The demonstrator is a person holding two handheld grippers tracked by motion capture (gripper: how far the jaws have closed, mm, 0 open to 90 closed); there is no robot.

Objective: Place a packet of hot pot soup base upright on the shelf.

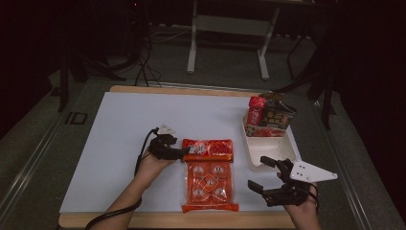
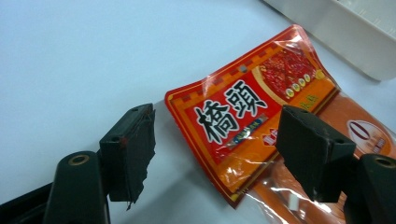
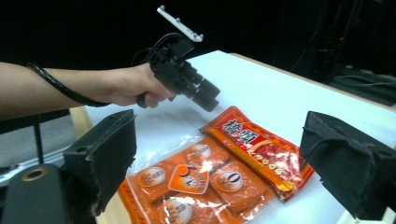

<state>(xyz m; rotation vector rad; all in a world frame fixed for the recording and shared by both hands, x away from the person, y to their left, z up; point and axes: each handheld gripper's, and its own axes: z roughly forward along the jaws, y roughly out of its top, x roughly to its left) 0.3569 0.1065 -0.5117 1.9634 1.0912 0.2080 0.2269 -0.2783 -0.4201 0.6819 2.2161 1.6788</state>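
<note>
Two pairs of tongs work over one white desk (image 1: 119, 143), one pair in each hand. On the desk lie two flat packets: a red sauce packet (image 1: 208, 148) lying crosswise, and a larger clear pack (image 1: 209, 184) of orange portions just near of it, the red one overlapping the pack's far edge. At the right stands one white tub (image 1: 268, 146), with two upright packets in its far end: a small red one (image 1: 255, 111) and a darker one (image 1: 276, 116) beside it. The red sauce packet is glossy and slightly curled, with an orange checked border, large black characters on a red panel, and a picture of a red dish at one end; it sits near the middle of the desk, left of the tub. The clear pack shows round white labels on its orange portions, at least four of them. The left tongs (image 1: 183, 153) are at the packet's left end, jaws parted fairly wide, the packet's corner lying between them with neither pad pressing on it. The right tongs (image 1: 261, 173) hover near the desk's near right corner, beside the tub, jaws spread wide with nothing gripped.
</note>
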